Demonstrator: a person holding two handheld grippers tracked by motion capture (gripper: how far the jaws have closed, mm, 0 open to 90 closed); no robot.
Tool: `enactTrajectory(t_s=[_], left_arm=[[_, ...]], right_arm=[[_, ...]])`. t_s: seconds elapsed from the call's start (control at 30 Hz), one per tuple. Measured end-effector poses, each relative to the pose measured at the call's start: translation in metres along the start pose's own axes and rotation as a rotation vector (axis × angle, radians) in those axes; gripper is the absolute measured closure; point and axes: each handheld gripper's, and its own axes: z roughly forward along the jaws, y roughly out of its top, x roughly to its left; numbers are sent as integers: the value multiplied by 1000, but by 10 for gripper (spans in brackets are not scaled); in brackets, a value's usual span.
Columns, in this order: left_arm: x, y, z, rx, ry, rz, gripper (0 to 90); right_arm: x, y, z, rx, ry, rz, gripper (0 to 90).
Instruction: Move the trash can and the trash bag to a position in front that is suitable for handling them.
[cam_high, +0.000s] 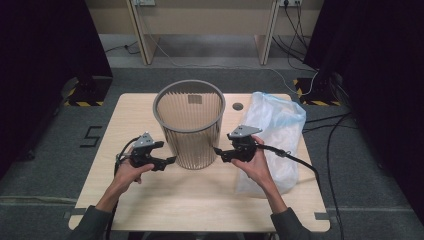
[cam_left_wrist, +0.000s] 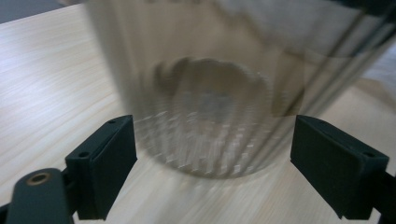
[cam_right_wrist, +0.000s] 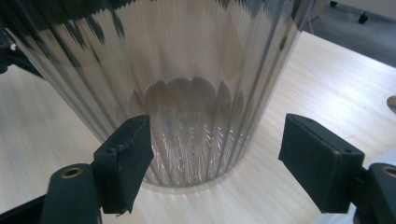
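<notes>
Evidently both the left gripper (cam_high: 171, 160) and right gripper (cam_high: 218, 150) spread fingers wide, apparently just short of the bin (cam_high: 190, 135).

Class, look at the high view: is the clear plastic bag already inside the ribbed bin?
No, the plastic bag lies flat on the table to the right of the bin, whose inside holds nothing.

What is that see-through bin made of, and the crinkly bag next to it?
The bin looks like clear, glossy ribbed plastic with a grey rim: the table's wood grain shows through its fluted wall. The bag seems to be thin, soft plastic film, milky and see-through, with wrinkles and folds. Neither can be told for sure by looks alone.
</notes>
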Motion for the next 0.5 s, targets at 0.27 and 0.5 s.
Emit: enactTrajectory(t_s=[0.27, 0.5], left_arm=[[6, 21, 24, -24, 31, 7, 150], [10, 35, 41, -16, 50, 0, 144]], right_arm=[[-15, 7, 11, 6, 3, 13, 214], [-29, 12, 20, 16, 2, -17, 173]])
